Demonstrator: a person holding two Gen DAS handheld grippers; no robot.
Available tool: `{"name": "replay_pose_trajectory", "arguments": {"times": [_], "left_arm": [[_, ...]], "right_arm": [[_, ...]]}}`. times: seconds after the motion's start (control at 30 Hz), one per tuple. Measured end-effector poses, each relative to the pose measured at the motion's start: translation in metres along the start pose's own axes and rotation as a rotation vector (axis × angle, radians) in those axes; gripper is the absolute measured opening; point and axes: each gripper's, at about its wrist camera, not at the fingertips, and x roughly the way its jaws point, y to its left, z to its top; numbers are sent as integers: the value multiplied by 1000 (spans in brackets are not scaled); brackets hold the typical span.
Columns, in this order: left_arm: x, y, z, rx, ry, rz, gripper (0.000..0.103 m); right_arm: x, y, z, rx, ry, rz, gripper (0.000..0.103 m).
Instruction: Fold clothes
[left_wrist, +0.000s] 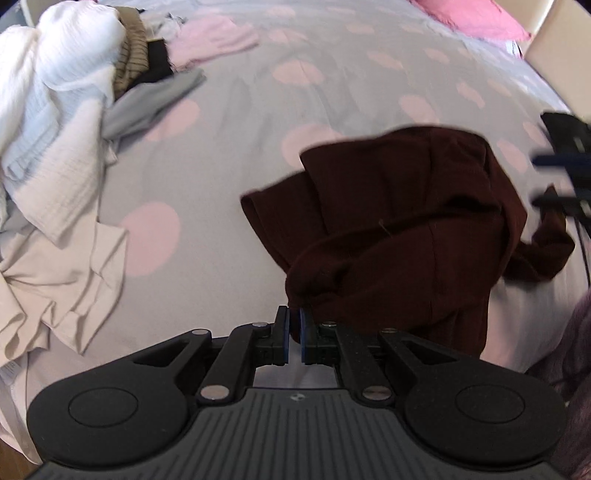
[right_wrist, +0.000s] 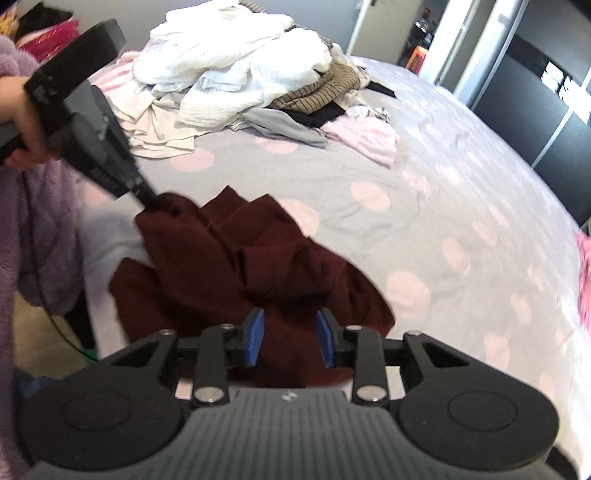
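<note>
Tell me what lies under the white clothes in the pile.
Under the white clothes a brown striped garment, a black piece and a grey one stick out. Anything deeper in the pile is covered.

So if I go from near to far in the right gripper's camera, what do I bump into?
Right gripper → dark red garment → grey bedspread with pink dots → grey garment → white clothes pile

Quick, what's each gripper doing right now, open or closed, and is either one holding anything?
Left gripper: closed on the maroon garment.
Right gripper: open, holding nothing, over the garment.
</note>
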Motion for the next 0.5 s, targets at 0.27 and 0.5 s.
{"name": "replay_pose_trajectory", "arguments": {"times": [0.27,0.5], "left_arm": [[5,5,-7,-26,10,-11,3],[-3,8,-6,-50,-26,-5,3]], "right_arm": [[48,14,2,-358,11,-173,50],[60,30,-1,-493,-38,-147,14]]}}
